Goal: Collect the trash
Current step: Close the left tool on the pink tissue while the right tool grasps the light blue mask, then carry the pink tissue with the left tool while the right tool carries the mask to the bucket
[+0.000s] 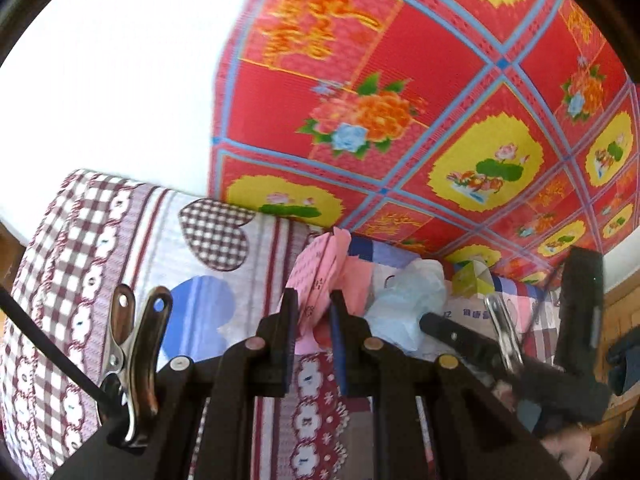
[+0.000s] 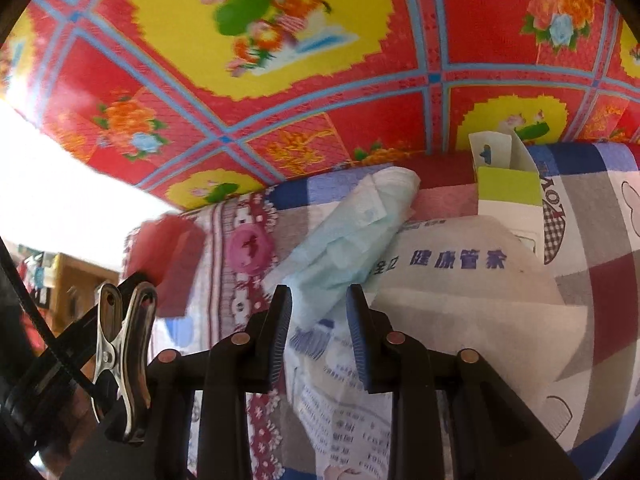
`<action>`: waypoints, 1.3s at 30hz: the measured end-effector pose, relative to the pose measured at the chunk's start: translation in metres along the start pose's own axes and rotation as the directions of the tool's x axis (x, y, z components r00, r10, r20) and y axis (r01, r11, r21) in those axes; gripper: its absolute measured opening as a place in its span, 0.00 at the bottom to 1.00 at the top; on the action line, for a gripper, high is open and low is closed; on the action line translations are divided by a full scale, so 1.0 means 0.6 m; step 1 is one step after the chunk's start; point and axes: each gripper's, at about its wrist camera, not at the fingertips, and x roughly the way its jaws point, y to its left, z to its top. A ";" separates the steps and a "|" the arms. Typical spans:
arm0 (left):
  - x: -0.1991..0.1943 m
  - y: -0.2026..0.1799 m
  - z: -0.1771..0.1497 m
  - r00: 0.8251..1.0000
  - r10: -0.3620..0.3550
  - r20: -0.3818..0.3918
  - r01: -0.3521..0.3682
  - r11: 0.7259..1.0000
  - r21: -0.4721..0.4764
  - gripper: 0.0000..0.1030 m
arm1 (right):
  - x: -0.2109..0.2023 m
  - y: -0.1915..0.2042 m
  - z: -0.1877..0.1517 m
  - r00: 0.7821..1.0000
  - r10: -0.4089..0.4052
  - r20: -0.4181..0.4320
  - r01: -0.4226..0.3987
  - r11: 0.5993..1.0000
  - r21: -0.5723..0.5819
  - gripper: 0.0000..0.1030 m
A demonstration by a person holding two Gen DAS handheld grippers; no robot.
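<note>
Printed in dark blue on the white sheet or bag (image 2: 460,276) lying on the bedding, just right of the pale blue wad: Chinese characters reading roughly "健康管家", preceded by a partly hidden "全立" or similar. Same line glimpsed, too small to read, in the left wrist view (image 1: 466,314). Rows of small blue Chinese print on the near white sheet (image 2: 348,420): illegible. Dark lettering on the checked bedding (image 2: 554,196) at right, running sideways, possibly "Love": uncertain. Golden Chinese characters on the red floral cloth (image 2: 298,148), blurred, unreadable. Faint dark print on the pink paper (image 1: 316,280): unreadable.
</note>
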 end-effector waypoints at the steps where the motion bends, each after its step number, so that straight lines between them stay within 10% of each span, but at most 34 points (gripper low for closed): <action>1: 0.000 0.002 -0.002 1.000 0.003 0.002 -0.003 1.000 -0.004 0.15 | 0.007 -0.003 0.004 1.000 -0.022 -0.001 0.022 1.000 0.008 0.37; 12: -0.018 0.053 -0.028 0.999 0.034 0.002 -0.034 0.998 -0.058 0.16 | 0.047 -0.002 0.026 0.998 -0.066 0.023 0.066 0.998 0.017 0.37; 19: -0.023 0.066 -0.036 0.998 0.053 -0.015 -0.054 0.997 -0.060 0.16 | 0.039 0.006 0.012 0.998 -0.039 0.054 0.038 0.999 0.005 0.11; 39: -0.098 0.117 -0.065 0.999 0.051 0.015 -0.050 0.997 -0.050 0.16 | -0.066 0.125 -0.080 0.988 0.054 0.145 -0.031 0.987 -0.156 0.10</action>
